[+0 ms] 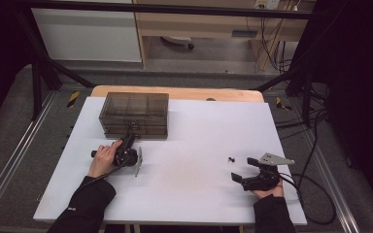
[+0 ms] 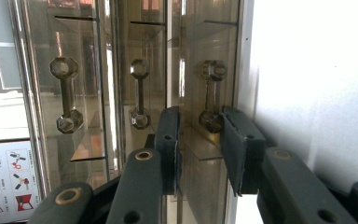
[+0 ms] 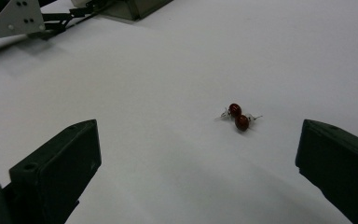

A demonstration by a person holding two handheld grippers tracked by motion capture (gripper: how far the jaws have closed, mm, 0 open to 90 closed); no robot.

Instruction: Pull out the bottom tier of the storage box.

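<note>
A smoky see-through drawer box (image 1: 134,114) stands at the back left of the white table (image 1: 189,194). My left gripper (image 1: 127,141) is at its front, turned on its side. In the left gripper view its jaws (image 2: 200,117) stand a little apart on either side of the rightmost drawer handle (image 2: 210,95). One pad lies against the handle's lower knob and a gap remains at the other. Two dark red bead earrings (image 3: 238,117) lie together on the table. My right gripper (image 3: 199,128) faces them wide open, with the earrings (image 1: 231,159) just beyond its tips (image 1: 242,168).
Two more drawer handles (image 2: 66,95) (image 2: 140,95) show beside the one between the jaws. The other gripper's grey plate (image 3: 14,18) and the box corner (image 3: 140,7) lie far off in the right gripper view. Cables (image 1: 315,194) trail over the table's right edge.
</note>
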